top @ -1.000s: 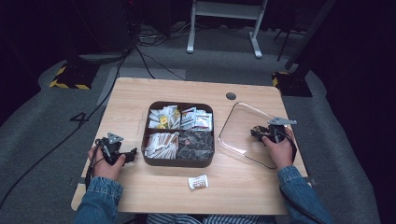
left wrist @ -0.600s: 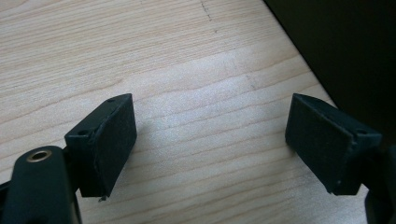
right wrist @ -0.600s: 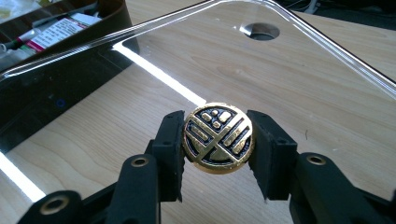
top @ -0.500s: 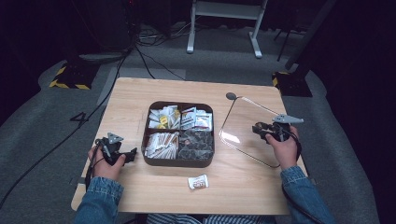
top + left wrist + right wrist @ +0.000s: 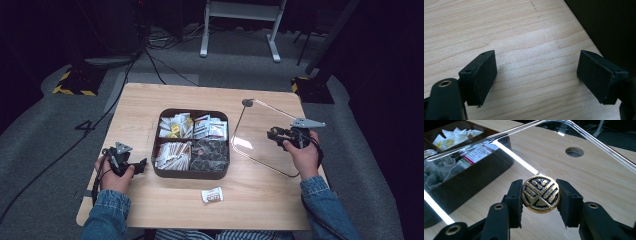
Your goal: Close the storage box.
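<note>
Two tools — right tool [image 5: 540,195] pinching clear lid's [image 5: 265,137] gold knob [image 5: 540,194], left tool [image 5: 536,77] spread — box [image 5: 461,180] blurred behind lid.

The tabletop [image 5: 150,105] was pale wood with fine grain lines. The box [image 5: 159,172] was dark brown, holding white, yellow and red-marked packets and grey mesh bags. The lid [image 5: 265,150] was clear, with bright glare streaks. Its round knob [image 5: 540,194] was gold with a black pattern of bars and dots. The fingers [image 5: 515,197] were matt black. A white packet [image 5: 212,195] carried red print. The sleeves [image 5: 107,220] were blue denim.
</note>
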Action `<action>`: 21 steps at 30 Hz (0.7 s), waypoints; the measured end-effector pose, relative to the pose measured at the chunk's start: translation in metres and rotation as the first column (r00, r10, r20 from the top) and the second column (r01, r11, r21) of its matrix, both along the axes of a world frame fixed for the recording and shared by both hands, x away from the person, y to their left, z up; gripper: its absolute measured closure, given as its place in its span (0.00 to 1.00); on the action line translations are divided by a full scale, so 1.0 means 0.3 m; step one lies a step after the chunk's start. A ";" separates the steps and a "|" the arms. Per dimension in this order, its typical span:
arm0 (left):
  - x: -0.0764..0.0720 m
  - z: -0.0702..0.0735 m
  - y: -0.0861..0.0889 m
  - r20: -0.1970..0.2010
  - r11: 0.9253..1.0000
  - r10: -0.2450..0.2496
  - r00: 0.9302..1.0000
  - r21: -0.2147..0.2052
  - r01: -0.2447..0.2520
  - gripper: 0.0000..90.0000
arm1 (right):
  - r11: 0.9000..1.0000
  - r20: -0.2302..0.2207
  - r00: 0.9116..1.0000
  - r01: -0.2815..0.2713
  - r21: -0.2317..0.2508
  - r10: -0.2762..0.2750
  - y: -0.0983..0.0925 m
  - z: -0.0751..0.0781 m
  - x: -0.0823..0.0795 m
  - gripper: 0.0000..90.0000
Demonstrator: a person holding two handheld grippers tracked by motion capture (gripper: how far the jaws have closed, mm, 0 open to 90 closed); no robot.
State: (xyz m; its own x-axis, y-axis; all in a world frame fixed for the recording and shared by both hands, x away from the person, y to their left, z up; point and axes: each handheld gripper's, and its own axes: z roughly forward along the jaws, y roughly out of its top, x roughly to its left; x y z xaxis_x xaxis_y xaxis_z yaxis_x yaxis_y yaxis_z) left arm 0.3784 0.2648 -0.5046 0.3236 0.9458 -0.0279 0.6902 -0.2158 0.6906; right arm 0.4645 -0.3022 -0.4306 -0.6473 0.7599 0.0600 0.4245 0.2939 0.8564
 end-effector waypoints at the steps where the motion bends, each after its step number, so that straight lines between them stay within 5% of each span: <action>1: 0.000 0.000 0.000 0.000 1.000 0.000 1.000 0.000 0.000 0.19 | 1.000 0.002 1.000 -0.007 -0.004 0.007 0.006 0.004 0.002 0.66; 21: 0.000 0.000 0.000 0.000 1.000 -0.001 1.000 0.002 0.001 0.19 | 0.981 0.003 0.981 -0.194 -0.008 0.194 0.270 0.138 0.008 0.66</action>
State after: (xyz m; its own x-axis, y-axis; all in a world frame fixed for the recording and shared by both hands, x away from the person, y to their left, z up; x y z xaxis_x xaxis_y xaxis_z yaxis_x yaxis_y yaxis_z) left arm 0.3783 0.2648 -0.5046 0.3243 0.9456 -0.0258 0.6898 -0.2178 0.6904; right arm 0.4670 -0.2213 -0.3891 -0.7824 0.6205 0.0523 0.3558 0.3766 0.8553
